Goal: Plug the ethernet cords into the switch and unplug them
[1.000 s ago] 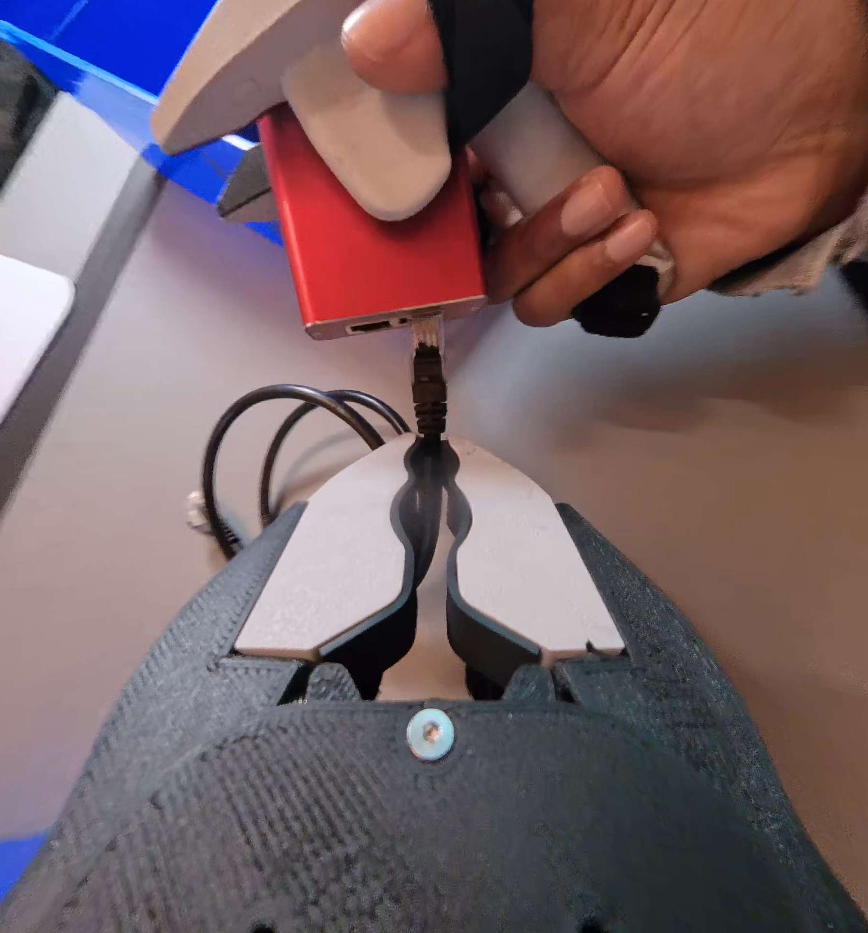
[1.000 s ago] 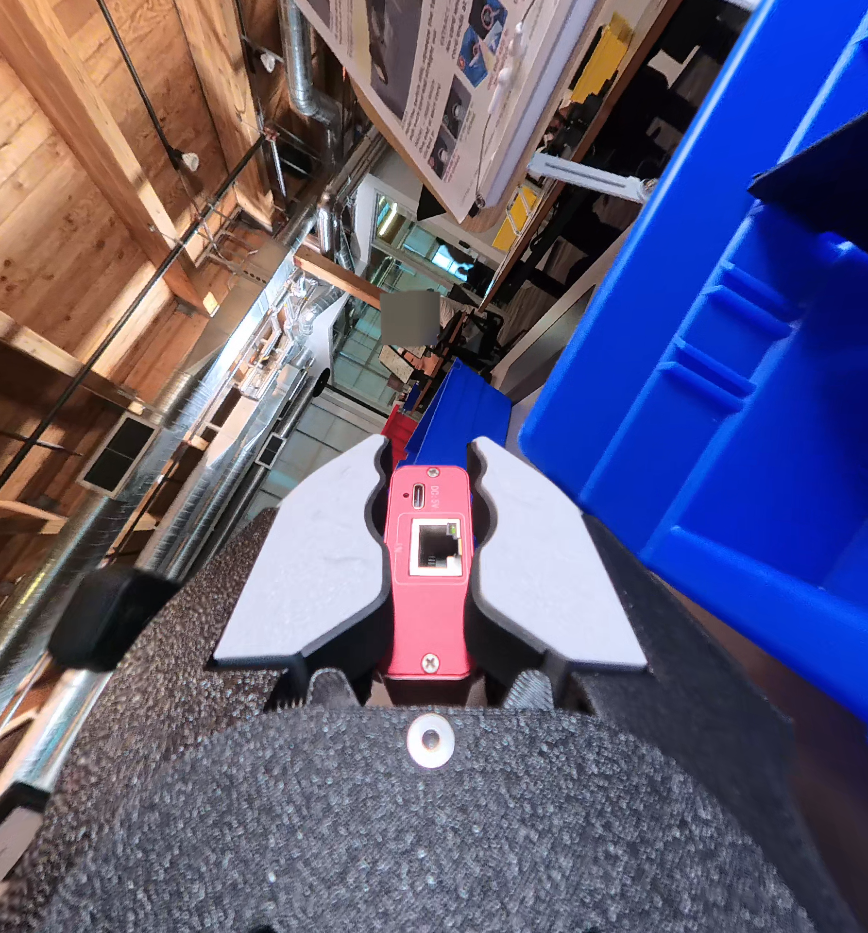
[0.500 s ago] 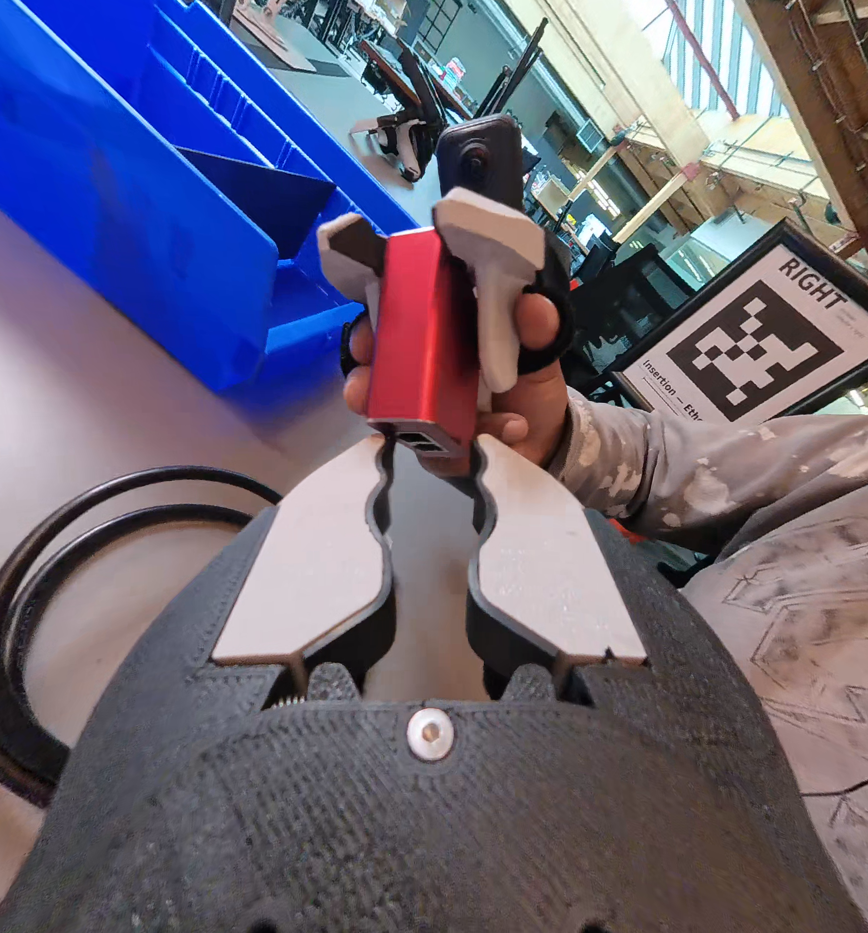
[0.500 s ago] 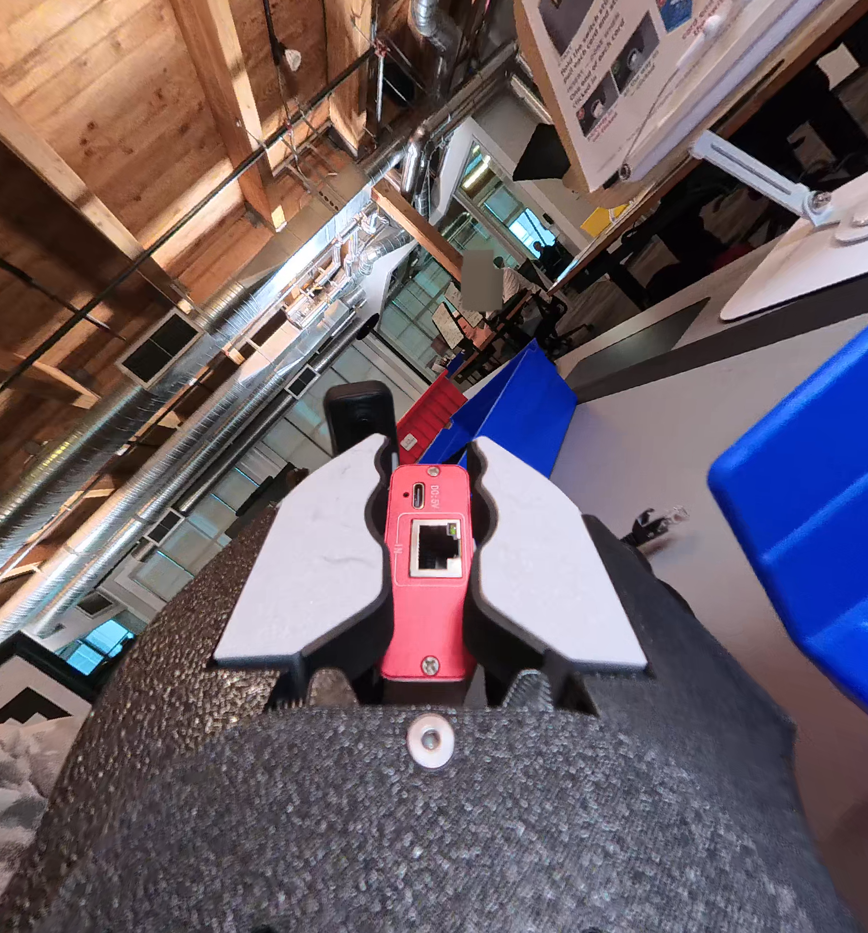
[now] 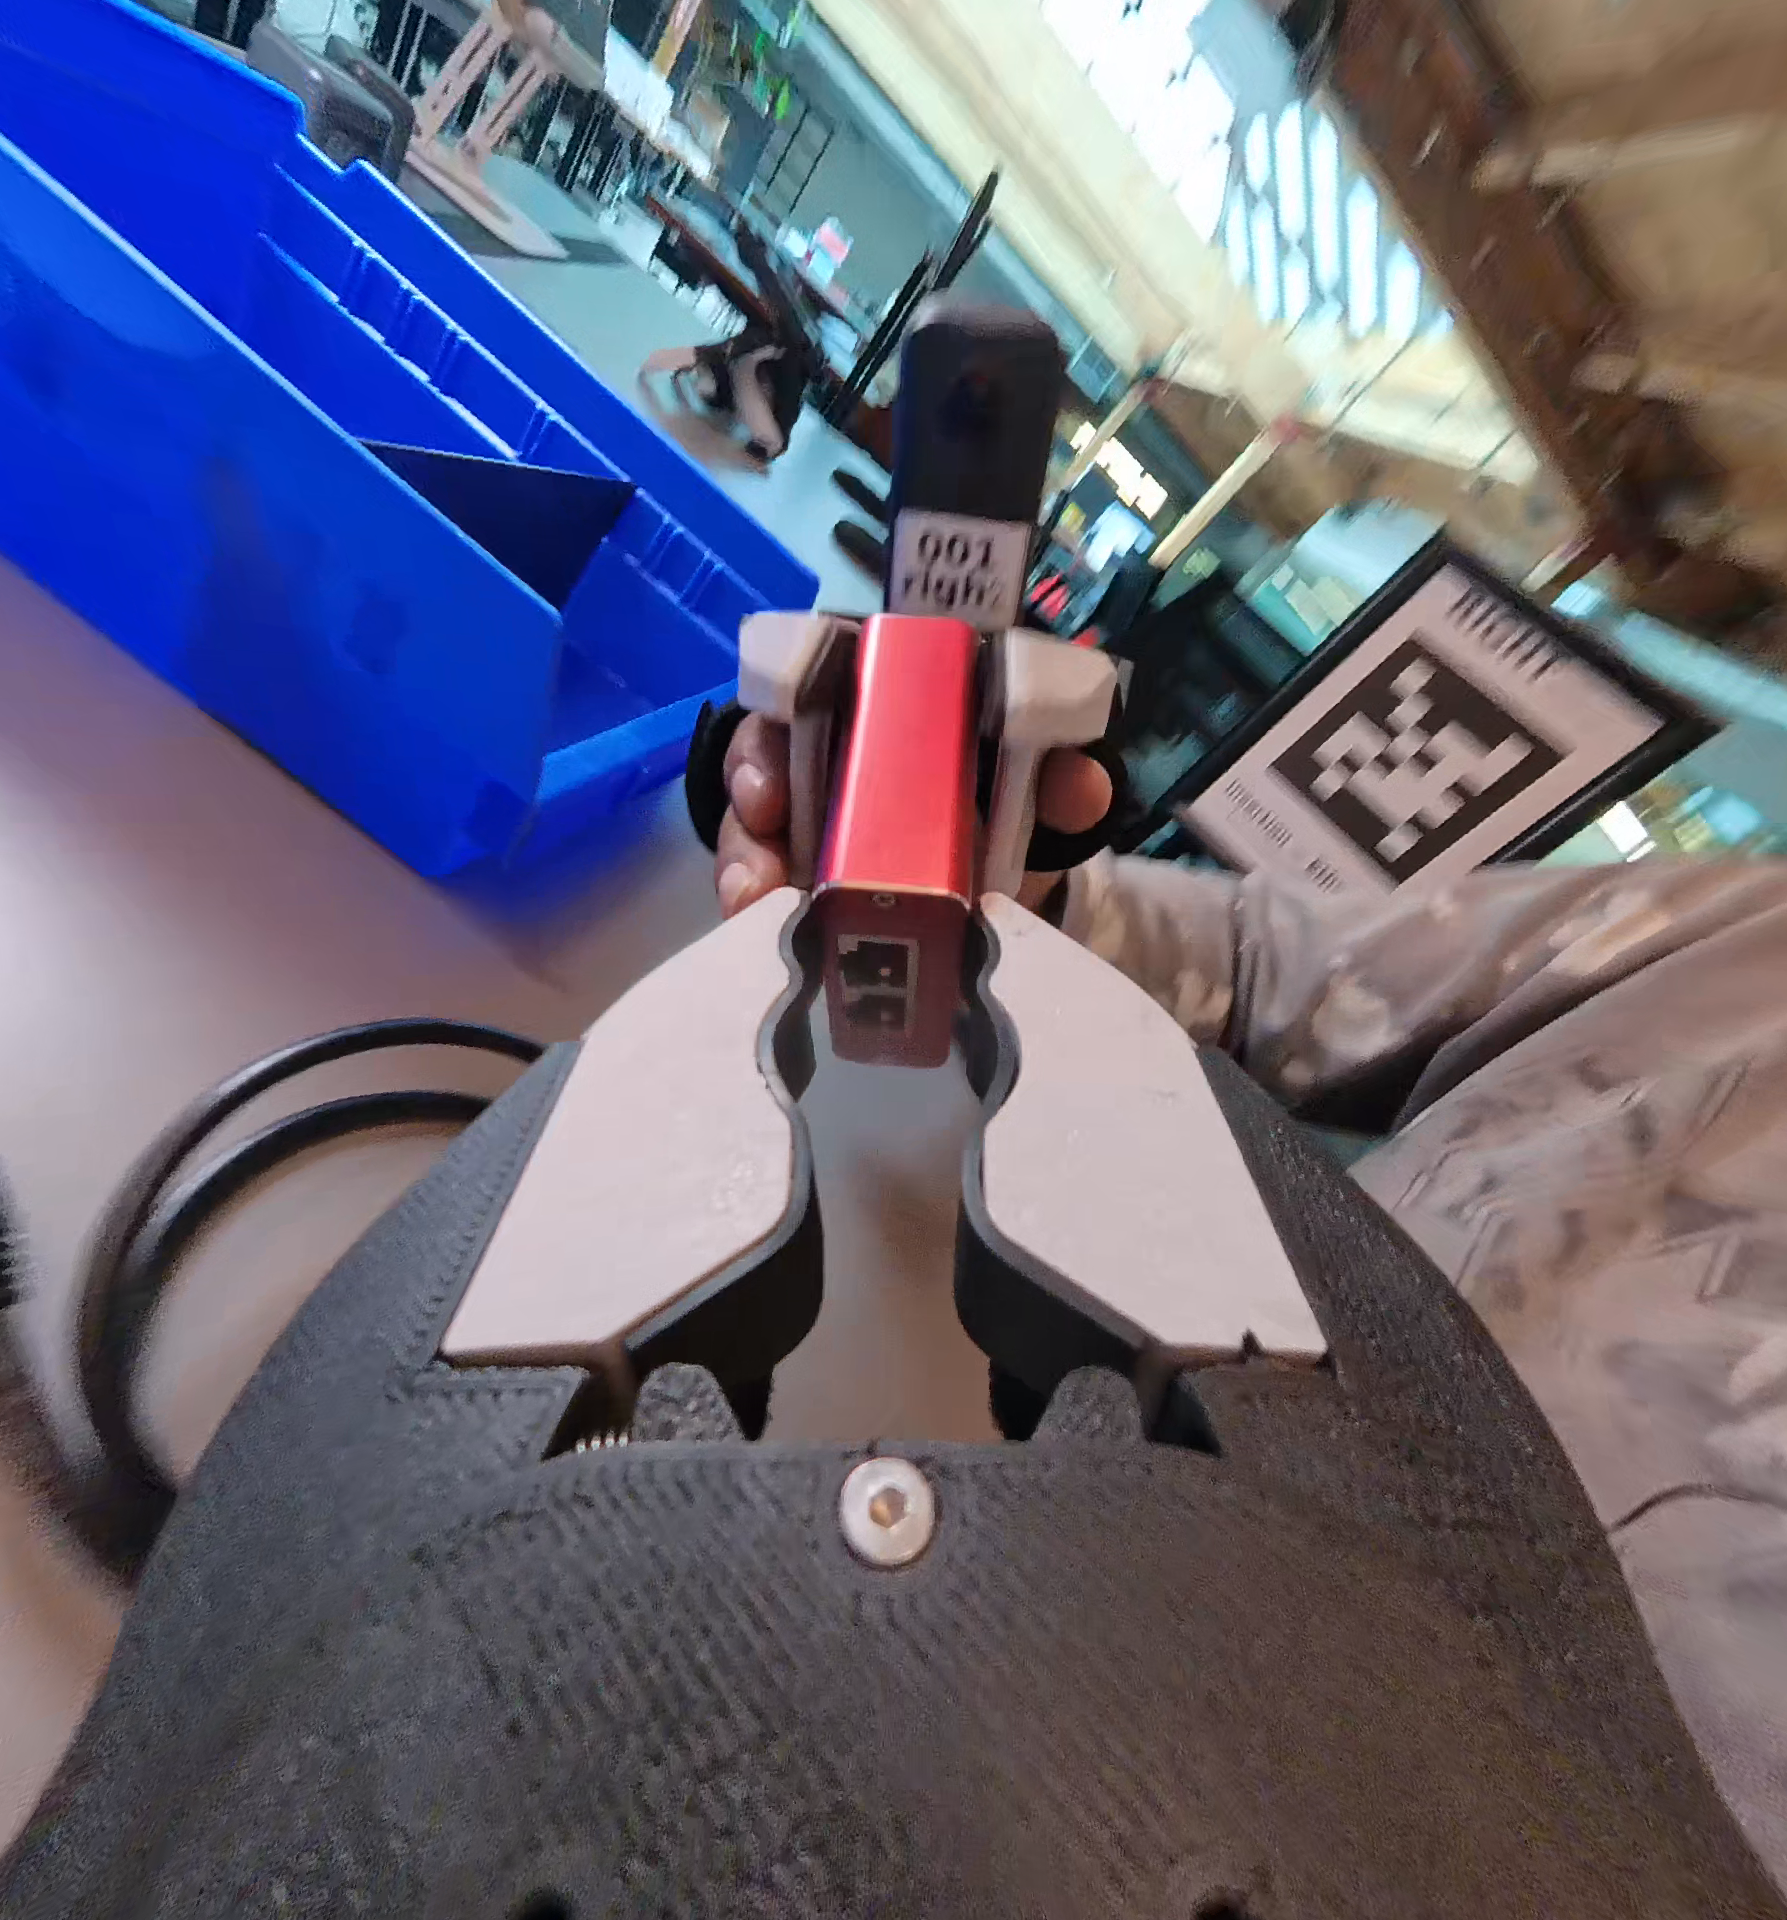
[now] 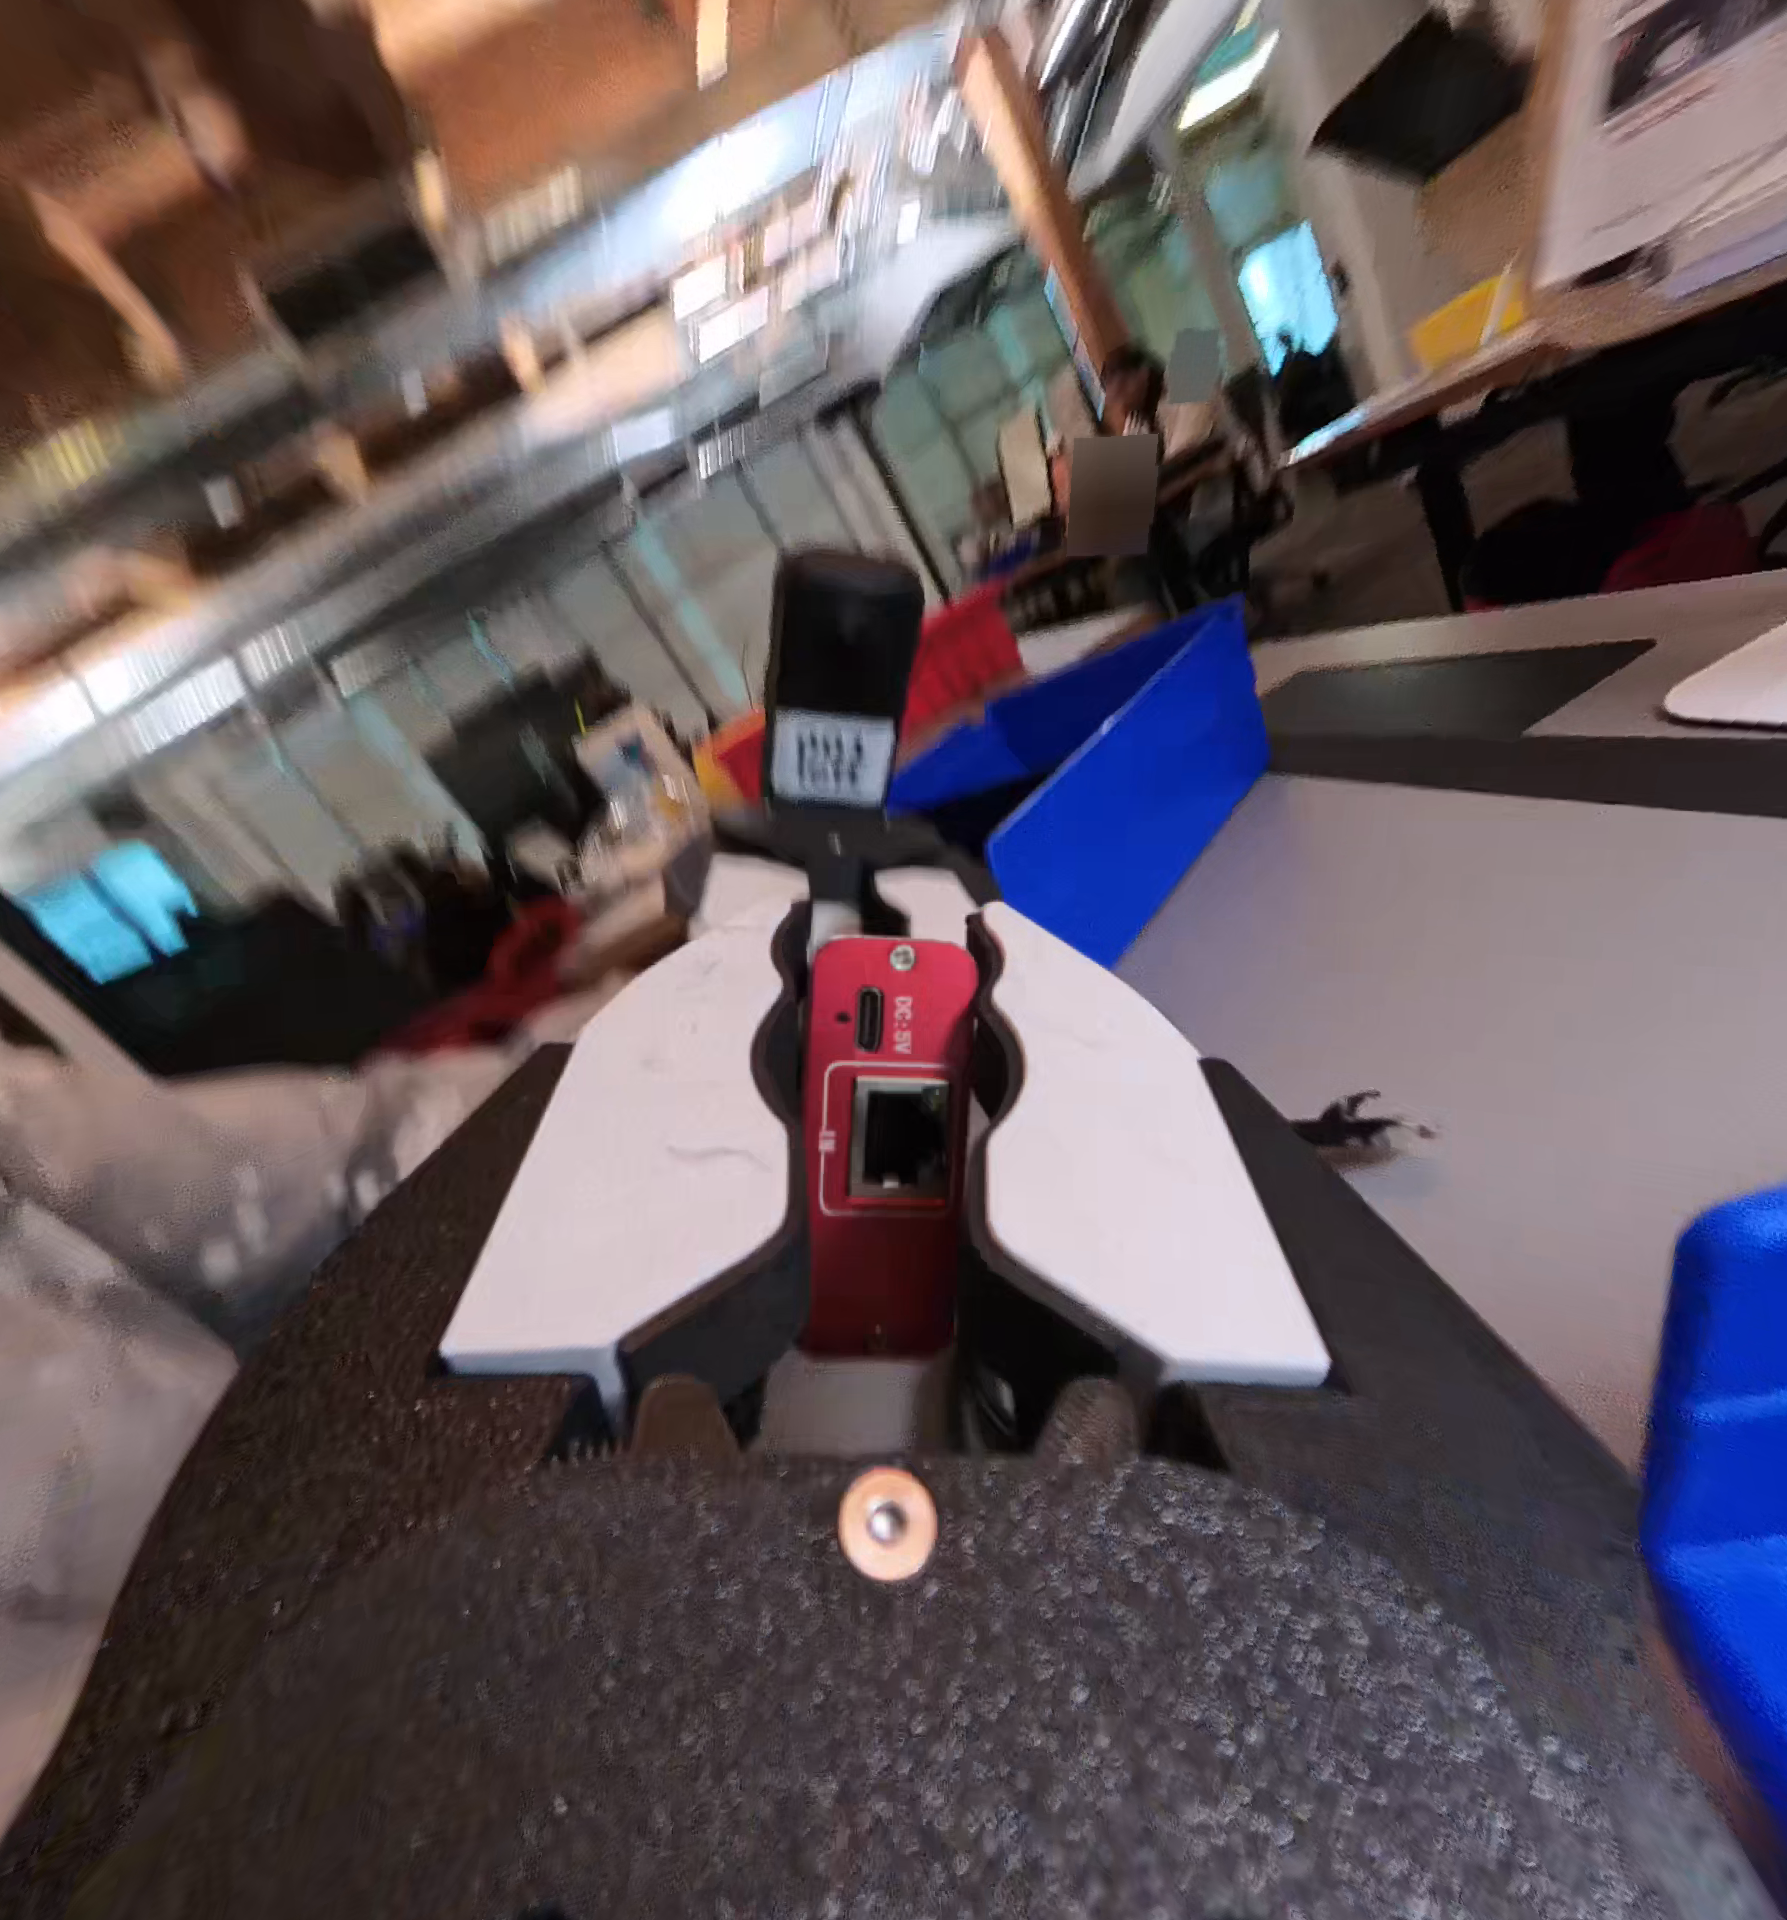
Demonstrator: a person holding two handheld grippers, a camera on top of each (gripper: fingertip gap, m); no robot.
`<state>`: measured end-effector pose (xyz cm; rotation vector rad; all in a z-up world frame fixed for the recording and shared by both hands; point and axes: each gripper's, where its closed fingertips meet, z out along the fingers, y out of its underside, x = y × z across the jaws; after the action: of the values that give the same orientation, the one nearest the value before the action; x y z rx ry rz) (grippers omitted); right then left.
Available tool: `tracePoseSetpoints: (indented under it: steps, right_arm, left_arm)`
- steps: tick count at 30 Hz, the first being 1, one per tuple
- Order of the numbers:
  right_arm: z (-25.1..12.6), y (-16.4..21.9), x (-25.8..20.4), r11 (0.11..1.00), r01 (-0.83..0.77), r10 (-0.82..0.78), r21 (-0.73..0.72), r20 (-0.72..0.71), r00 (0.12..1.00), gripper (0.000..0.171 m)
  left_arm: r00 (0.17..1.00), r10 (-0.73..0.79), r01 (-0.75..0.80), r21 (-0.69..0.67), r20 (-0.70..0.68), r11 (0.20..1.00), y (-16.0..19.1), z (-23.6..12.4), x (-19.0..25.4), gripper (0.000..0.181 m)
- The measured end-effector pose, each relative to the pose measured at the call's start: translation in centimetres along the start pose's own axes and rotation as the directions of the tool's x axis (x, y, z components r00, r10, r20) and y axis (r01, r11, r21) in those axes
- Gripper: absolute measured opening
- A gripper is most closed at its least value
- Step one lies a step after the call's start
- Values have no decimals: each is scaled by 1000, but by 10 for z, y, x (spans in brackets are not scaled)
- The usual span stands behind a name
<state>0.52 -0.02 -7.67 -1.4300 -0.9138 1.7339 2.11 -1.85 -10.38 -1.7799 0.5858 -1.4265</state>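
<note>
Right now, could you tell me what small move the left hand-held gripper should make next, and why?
Probably back away, down to the black coiled cable on the table. The left hand-held gripper is open and empty around the end of the small red metal switch, which the right hand-held gripper clamps, ports empty.
</note>
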Motion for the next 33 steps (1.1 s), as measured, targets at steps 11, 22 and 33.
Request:
tracePoseSetpoints:
  steps: [11, 22, 33]
  right_arm:
    - [0, 57, -17, 895, 251, -207, -369, 156, 966, 29]
    - [-35, -14, 2, 959, 238, -238, -151, 22, 971, 28]
    - [-43, -21, 16, 981, 161, -163, -110, -18, 986, 29]
  left_arm:
    - [963, 257, -230, -256, 79, 939, 15, -13, 9, 27]
    - [868, 493, -366, -606, 51, 707, 94, -8, -19, 30]
    - [746, 666, -430, -744, 26, 511, 120, 19, -44, 23]
